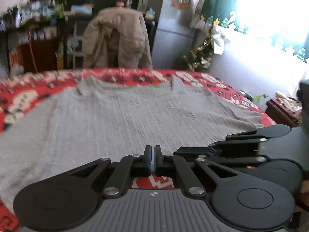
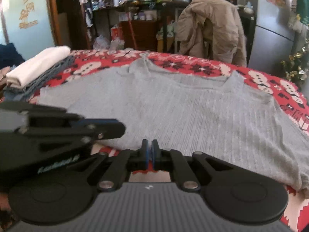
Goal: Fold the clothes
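Grey ribbed knit fills most of both views: we see a sweater (image 1: 123, 114) spread flat on a red, white and black patterned blanket (image 1: 25, 96), its neckline at the far side and its hem toward us. In the left wrist view our left gripper (image 1: 153, 159) sits at the near hem, blue-padded fingers (image 1: 148, 160) drawn almost together with only a thin slit between them; we cannot tell whether any cloth is caught there. The right gripper (image 1: 251, 147) shows just right of it in that view, low over the near right edge of the sweater. In the right wrist view our right gripper (image 2: 149, 154) is also at the near hem, pads pressed nearly together, and again we cannot tell if fabric sits between them; the left gripper (image 2: 63, 133) reaches in from the left, just beside it and blurred. On the far left of the blanket in this view lies a stack of folded clothes (image 2: 38, 67), a white piece on top of darker ones, well apart from the sweater. Beyond the far edge a tan jacket (image 2: 210, 29) hangs over a chair, with cluttered shelves (image 2: 135, 3) behind it on the left and a grey refrigerator (image 2: 274, 31) on the right. Bright light washes out the far right of the left wrist view.
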